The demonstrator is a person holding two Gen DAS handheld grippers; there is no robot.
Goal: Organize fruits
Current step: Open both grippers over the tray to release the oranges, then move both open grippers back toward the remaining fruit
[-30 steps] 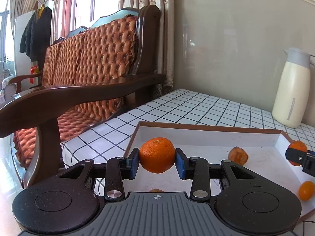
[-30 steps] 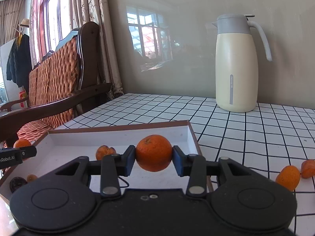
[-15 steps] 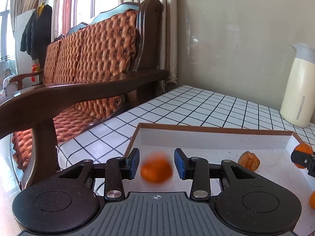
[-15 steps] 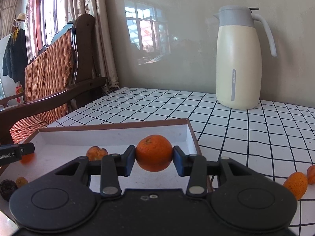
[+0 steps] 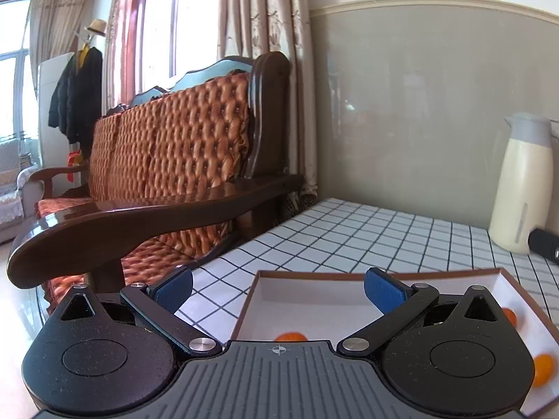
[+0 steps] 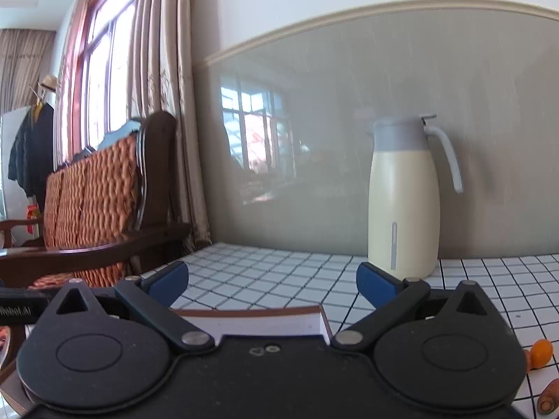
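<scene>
Both oranges have left your grippers since the earlier frames. Your left gripper (image 5: 277,288) and right gripper (image 6: 271,284) are opening wide, nothing between the pads. One orange (image 5: 292,336) lies in the tray (image 5: 314,300), lower centre of frame.

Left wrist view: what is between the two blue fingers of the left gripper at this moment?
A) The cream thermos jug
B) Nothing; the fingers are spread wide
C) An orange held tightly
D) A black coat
B: the left gripper has its blue fingers spread wide and opening, with only the white box behind the gap and an orange lying in it.
</scene>
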